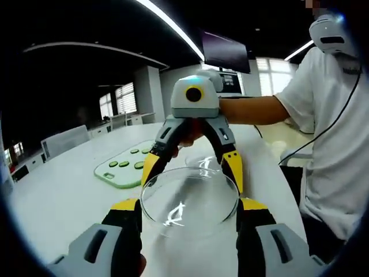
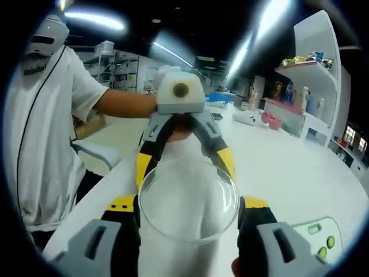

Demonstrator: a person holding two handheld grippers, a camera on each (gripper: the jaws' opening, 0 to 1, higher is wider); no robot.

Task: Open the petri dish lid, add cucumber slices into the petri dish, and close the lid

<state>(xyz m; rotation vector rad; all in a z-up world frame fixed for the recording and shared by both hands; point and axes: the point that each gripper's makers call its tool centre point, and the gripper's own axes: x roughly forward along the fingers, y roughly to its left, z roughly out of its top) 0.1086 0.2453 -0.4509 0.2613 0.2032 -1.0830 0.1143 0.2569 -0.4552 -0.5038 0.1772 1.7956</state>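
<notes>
A clear round petri dish (image 1: 190,199) hangs above the white table (image 1: 63,196), held from two sides. My left gripper (image 1: 189,208) is shut on its near edge. My right gripper (image 1: 192,167) faces it from the far side, its yellow fingers (image 1: 151,164) against the dish rim. In the right gripper view the same dish (image 2: 189,199) sits between my right gripper (image 2: 189,206) jaws, with the left gripper (image 2: 184,164) opposite. I cannot tell lid from base. Green cucumber slices (image 1: 138,165) lie on a pale cutting board (image 1: 124,167), seen also as the board (image 2: 317,234) at lower right.
A person in a white shirt (image 1: 334,144) stands at the table's edge, holding both grippers. A white chair (image 1: 63,141) stands beyond the table's far side. A shelf with small items (image 2: 311,75) lines the wall, and a few objects (image 2: 253,118) lie on the table.
</notes>
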